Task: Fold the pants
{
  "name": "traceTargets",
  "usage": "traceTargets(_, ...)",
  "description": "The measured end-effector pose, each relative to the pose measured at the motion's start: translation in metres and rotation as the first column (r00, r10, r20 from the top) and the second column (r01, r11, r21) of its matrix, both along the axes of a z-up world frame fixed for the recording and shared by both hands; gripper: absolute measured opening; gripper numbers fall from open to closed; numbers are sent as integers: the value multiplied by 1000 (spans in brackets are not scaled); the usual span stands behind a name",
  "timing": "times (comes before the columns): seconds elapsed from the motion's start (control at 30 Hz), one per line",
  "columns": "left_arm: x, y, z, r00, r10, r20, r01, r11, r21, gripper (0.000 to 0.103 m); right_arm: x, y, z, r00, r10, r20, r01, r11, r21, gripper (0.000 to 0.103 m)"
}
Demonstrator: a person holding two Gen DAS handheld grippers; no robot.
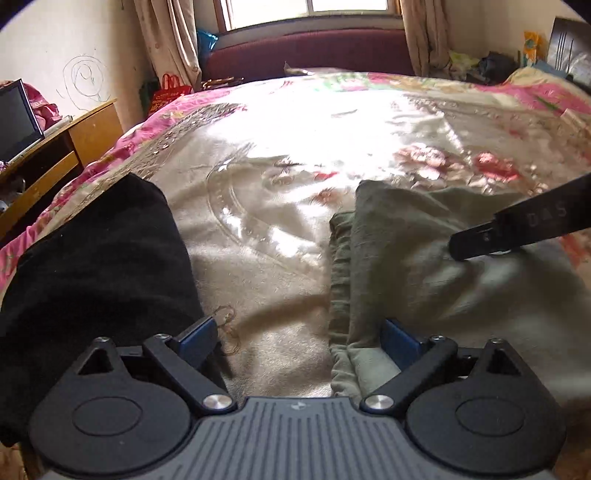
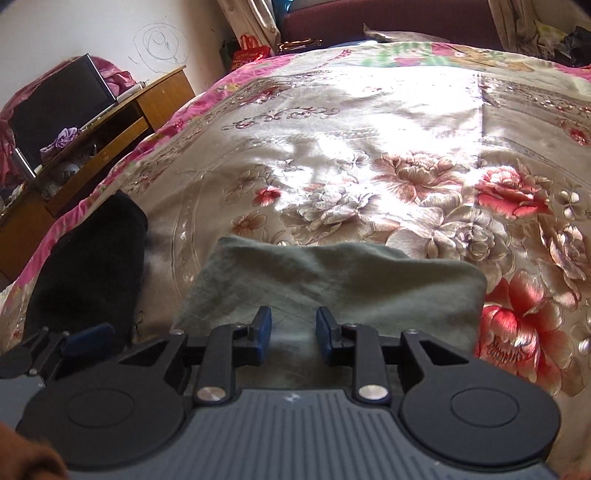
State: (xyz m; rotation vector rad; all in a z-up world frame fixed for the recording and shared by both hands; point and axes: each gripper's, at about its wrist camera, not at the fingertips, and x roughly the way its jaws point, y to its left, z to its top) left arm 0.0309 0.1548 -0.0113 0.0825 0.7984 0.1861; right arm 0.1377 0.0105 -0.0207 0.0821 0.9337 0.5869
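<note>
Across the flowered bedspread [image 2: 369,129] I see, from left to right, a black garment [image 2: 88,273], my left gripper [image 1: 299,341] released wide beside the folded green pants' [image 2: 332,284] edge, and my right gripper [image 2: 293,332] parted, grasping nothing, above them.

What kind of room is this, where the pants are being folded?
Most likely a bedroom in a home. A big bed with a flowery bedspread fills the view, a curtained window is behind it, and a wooden desk stands beside it.
</note>
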Motion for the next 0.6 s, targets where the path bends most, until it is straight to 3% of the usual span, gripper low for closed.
traceTargets(0.07, -2, 2, 4, 1000, 23, -16, -23, 999, -23, 103, -5, -5, -1, 1000, -25, 7, 25, 999, -20, 24)
traceTargets(0.17, -12, -9, 17, 1000, 13, -8, -13, 1000, 15, 103, -27, -27, 13, 998, -65, -4, 65, 997, 50, 29)
traceTargets(0.33, -47, -45, 35, 997, -82, -7, 82, 996, -22, 103, -90, -65, 26, 995, -102, 17, 101, 992, 71, 29)
traceTargets(0.47, -72, -67, 34, 993, -108, -42, 105, 993, -54, 103, -138, -91, 19, 985, -171, 11, 170, 984, 57, 32)
traceTargets(0.6, -93, -88, 27, 990, -117, -80, 115, 993, -36, 103, -163, -106, 4, 978, -201, -57, 204, 977, 60, 33)
